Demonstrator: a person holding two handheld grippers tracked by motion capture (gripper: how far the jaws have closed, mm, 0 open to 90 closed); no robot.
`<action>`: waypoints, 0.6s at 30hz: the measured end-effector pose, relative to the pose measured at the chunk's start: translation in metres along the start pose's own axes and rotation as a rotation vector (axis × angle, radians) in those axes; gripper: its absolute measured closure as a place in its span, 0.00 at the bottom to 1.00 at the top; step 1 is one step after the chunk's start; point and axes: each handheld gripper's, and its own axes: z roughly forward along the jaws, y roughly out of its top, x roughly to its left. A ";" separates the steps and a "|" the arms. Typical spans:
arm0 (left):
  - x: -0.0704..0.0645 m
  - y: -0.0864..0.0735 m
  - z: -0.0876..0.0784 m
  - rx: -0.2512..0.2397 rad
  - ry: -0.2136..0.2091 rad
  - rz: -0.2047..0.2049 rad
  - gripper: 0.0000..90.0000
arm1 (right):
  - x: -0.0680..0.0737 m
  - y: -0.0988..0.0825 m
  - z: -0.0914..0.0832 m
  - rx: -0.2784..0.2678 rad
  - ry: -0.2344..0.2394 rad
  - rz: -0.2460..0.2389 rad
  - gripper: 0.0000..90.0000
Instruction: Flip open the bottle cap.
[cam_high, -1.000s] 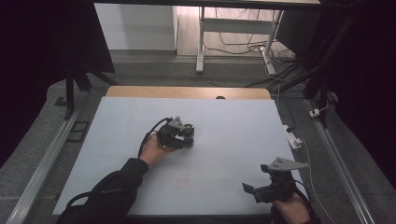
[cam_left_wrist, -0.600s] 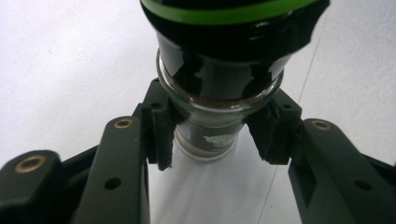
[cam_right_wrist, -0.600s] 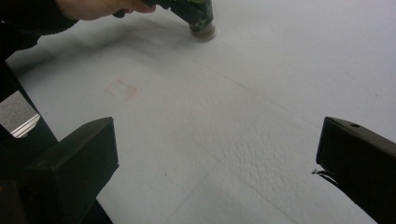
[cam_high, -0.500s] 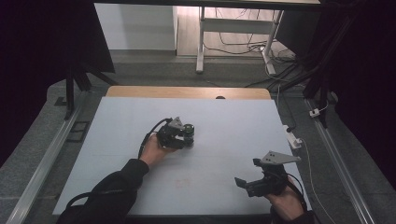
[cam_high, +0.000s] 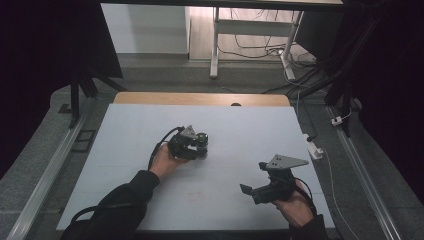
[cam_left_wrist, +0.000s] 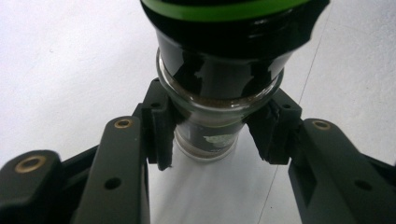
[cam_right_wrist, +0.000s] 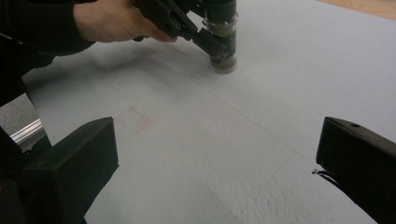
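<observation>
The left gripper is clamped on a small glass jar with a green-rimmed black lid; in the left gripper view the two pads press the glass just under its shoulder, one on each side, and the jar's foot seems to rest on the pale blue table mat. The jar stands upright directly ahead of this claw, near the middle of the mat, with brownish contents inside. So the grasp looks done, but the lid is on and the jar has not been lifted or carried anywhere.

To the right, the right gripper is held above the near edge of the mat, well apart from the jar. Its jaws stand wide, nothing between them, touching nothing. From its own camera the jar lies far ahead and slightly left. What is left, I judge, is for this free claw to join the jar.
</observation>
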 end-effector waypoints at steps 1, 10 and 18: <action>0.000 0.000 0.000 -0.001 0.000 0.000 0.61 | 0.001 0.002 0.002 0.003 0.003 0.003 0.00; 0.000 -0.001 0.000 -0.007 0.001 0.000 0.61 | 0.000 0.020 0.025 0.023 0.020 -0.004 0.00; 0.000 -0.001 0.000 -0.002 0.000 0.004 0.61 | 0.003 0.032 0.045 0.049 0.027 -0.016 0.00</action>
